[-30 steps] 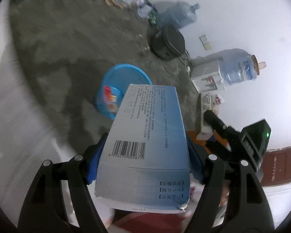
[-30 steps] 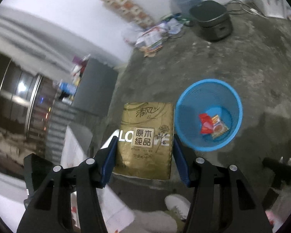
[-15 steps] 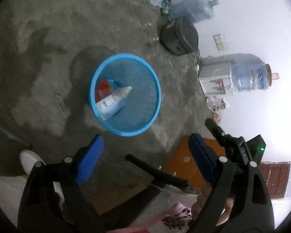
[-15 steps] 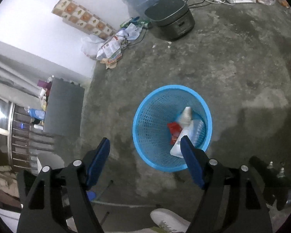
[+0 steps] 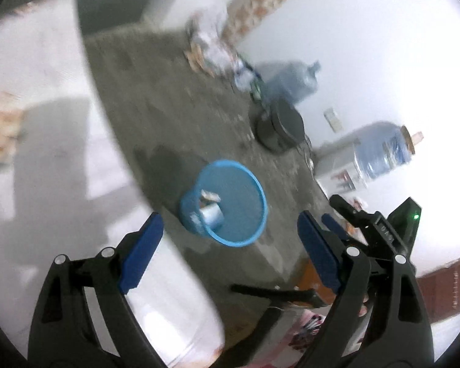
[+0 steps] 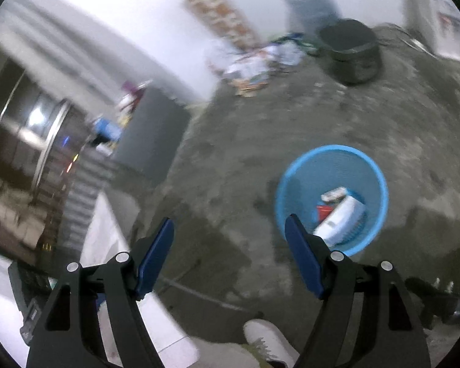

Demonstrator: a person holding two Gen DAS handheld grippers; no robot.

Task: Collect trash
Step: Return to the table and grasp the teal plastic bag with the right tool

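A blue mesh trash basket [image 5: 257,190] stands on the concrete floor; in the right wrist view it [image 6: 380,181] sits to the right of my fingers. Inside lie a white and blue box [image 6: 340,217], a red wrapper [image 6: 323,211] and a small packet [image 6: 332,194]; the box also shows in the left wrist view [image 5: 211,214]. My left gripper [image 5: 230,242] is open and empty, above and in front of the basket. My right gripper [image 6: 230,245] is open and empty, to the basket's left.
A white table [image 5: 46,153] fills the left of the left wrist view. A black cooker [image 6: 349,52], water bottles [image 5: 380,150] and a pile of papers [image 6: 251,64] lie along the far wall. A white shoe [image 6: 266,337] is at the bottom.
A second ago each gripper held a box over the basket; both opened and the boxes dropped in. Since then both grippers have pulled back and tilted up, and the views are blurred.
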